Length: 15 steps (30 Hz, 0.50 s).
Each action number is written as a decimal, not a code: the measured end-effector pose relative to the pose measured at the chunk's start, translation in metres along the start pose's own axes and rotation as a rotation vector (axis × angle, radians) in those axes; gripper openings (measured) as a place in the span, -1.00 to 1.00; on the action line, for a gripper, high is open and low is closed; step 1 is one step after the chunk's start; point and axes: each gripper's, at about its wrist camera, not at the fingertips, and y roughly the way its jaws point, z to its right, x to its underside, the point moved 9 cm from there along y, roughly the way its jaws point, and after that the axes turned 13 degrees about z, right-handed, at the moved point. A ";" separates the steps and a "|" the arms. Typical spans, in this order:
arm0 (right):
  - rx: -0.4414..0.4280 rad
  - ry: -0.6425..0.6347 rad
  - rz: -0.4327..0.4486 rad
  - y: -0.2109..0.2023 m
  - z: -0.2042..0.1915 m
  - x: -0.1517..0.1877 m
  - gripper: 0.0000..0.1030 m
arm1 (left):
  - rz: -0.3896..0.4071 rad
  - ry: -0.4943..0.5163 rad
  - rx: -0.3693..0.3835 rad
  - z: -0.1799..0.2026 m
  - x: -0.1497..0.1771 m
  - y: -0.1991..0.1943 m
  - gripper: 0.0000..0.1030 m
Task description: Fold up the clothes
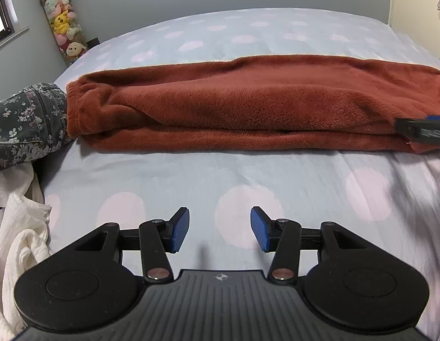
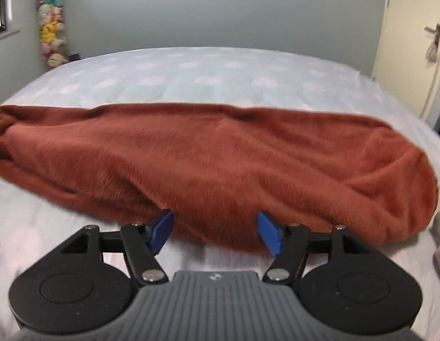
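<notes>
A fuzzy rust-red garment (image 1: pixel 242 108) lies folded in a long strip across the middle of the bed (image 1: pixel 220 37). The bed has a pale blue sheet with soft pink dots.

The left claw (image 1: pixel 219 228) is at the bottom of its view, with its blue pads spread apart and nothing between them. It sits over bare sheet, apart from the red garment, which is higher up in the frame.

The right claw (image 2: pixel 215 230) is also spread apart and holds nothing. Its blue tips sit right at the near edge of the red garment (image 2: pixel 214 164); I cannot tell if they touch it. In the left view, the right claw shows as a dark shape at the right edge of the frame, against the garment's end.

At the left edge of the left view, dark flowered jeans (image 1: pixel 27 122) touch the garment's left end. Below them is a pile of white cloth (image 1: pixel 18 227). In the upper left corner, a stack of stuffed toys (image 1: pixel 62 20) stands by the wall. A door (image 2: pixel 410 42) with a handle is at the upper right of the right view.
</notes>
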 end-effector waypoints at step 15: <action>0.105 -0.077 0.026 -0.021 0.022 -0.001 -0.55 | 0.048 -0.139 0.032 -0.030 0.006 -0.015 -0.11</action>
